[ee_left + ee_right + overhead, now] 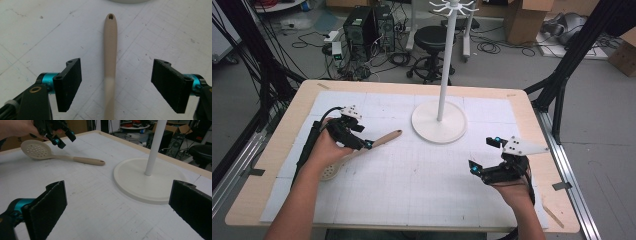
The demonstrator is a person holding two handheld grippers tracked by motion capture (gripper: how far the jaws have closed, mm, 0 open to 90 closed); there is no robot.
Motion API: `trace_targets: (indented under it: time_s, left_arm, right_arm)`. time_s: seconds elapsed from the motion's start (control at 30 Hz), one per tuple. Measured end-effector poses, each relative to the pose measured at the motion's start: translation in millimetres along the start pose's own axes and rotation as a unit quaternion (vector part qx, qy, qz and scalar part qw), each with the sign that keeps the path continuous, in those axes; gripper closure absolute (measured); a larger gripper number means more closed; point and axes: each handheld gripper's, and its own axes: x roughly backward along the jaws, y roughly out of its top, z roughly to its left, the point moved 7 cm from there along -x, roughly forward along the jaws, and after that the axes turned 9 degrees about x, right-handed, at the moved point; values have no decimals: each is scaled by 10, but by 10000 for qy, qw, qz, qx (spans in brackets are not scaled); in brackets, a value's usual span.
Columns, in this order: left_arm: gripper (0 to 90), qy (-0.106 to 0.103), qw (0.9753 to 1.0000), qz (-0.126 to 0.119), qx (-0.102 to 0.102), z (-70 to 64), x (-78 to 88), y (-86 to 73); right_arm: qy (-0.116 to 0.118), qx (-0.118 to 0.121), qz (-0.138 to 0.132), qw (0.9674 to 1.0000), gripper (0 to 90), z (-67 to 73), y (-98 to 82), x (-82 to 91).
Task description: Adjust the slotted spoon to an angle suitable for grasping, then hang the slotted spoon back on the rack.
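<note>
A beige slotted spoon (384, 138) lies flat on the white gridded mat, its perforated head (37, 150) toward the person and its handle pointing at the stand. My left gripper (362, 137) hangs low over the handle. In the left gripper view the handle (111, 45) runs up between the two black pads (71, 80), with a gap on each side, so the left gripper (116, 72) is open. My right gripper (482, 153) hovers over the mat at the right, open, with nothing between its jaws (117, 202). It faces the left gripper (61, 137) and the spoon.
A white stand with a round base (439, 122) and a tall pole (446, 60) topped by hooks rises at the middle back of the mat. The wooden table rim (532, 105) borders the mat. A stool (432, 40), computers and boxes sit on the floor beyond.
</note>
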Motion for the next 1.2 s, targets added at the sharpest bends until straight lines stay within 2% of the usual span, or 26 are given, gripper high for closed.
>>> trace_targets:
  time_s: [0.3,0.43,0.63,0.73,0.83,1.0,1.07,1.2]
  left_arm:
    - [290,122,9992,382,59,61,-176,-55]
    - [306,169,9984,543,16,68,-242,-59]
    - [323,125,9976,686,30,77,-313,-51]
    - [343,84,9971,753,95,94,-353,-65]
    - [343,137,9961,852,164,131,-402,-83]
    - [344,149,9959,884,103,135,-392,-62]
    - [344,151,9962,843,157,121,-397,-55]
    - [344,138,9949,997,93,119,-433,-80]
  right_arm:
    - [-6,14,27,10000,3,1,-9,-9]
    - [9,-4,38,10000,3,0,-19,-19]
    - [39,-60,60,10000,3,1,-21,-33]
    - [21,-69,51,10000,3,-16,-24,-47]
    - [30,-83,71,9999,3,-22,-35,-61]
    - [55,-77,77,9999,3,-20,-40,-74]
    - [56,-67,72,9999,3,-21,-39,-73]
    - [54,-81,60,9999,3,-19,-40,-67]
